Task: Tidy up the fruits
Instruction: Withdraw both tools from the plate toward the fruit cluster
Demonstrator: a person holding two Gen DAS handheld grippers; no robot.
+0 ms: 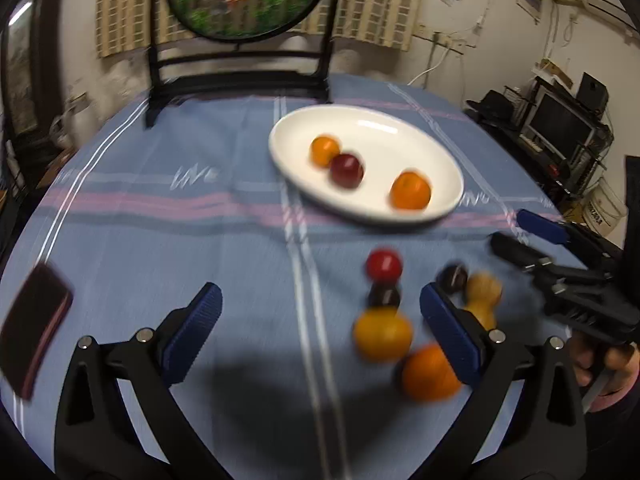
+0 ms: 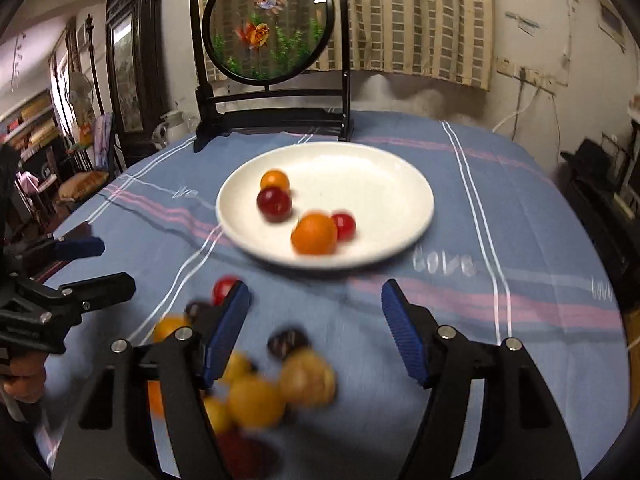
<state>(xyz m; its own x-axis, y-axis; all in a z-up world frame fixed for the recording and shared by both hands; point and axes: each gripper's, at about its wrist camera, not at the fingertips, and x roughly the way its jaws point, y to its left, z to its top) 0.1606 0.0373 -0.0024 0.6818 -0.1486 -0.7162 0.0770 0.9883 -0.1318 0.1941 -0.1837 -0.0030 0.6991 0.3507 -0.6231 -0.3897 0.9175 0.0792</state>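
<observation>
A white plate on the blue tablecloth holds an orange fruit, a dark red fruit and a smaller orange fruit; the right wrist view also shows a small red fruit behind the orange one. Loose fruits lie near the table's front: red, yellow, orange, dark ones. My left gripper is open and empty above the cloth, left of that pile. My right gripper is open and empty, with the pile under its left finger.
A round goldfish screen on a black stand stands behind the plate. A dark red flat object lies at the table's left edge. The right gripper also shows in the left wrist view, and the left one in the right wrist view.
</observation>
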